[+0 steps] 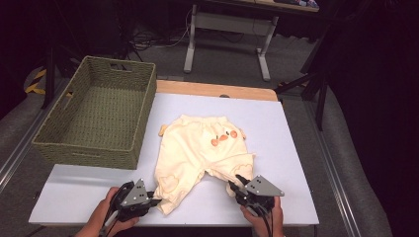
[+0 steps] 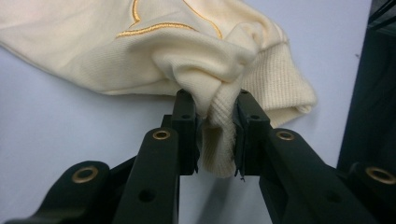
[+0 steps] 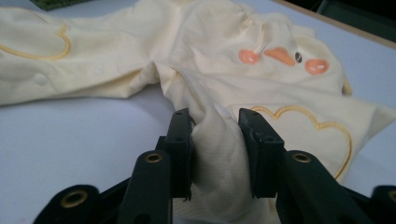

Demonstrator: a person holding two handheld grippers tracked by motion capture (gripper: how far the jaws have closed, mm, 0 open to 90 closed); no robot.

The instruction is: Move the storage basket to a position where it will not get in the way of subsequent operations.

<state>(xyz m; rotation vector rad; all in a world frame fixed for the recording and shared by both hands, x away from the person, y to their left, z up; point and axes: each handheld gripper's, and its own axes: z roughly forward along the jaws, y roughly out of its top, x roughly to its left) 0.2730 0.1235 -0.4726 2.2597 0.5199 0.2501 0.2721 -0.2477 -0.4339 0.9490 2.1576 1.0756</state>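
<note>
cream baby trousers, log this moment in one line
cream baby trousers flat on white table | left gripper shut on cuff | right gripper shut on other leg

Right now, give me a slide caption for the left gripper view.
Left gripper pinching the ribbed cuff of cream baby trousers on a white table.

basket [image 1: 94, 116]: green, woven, table's left | table [image 1: 291, 128]: white | background desk [image 1: 230, 22]: dim, perhaps white

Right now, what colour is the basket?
Olive green woven basket, clearest in the high view.
</note>
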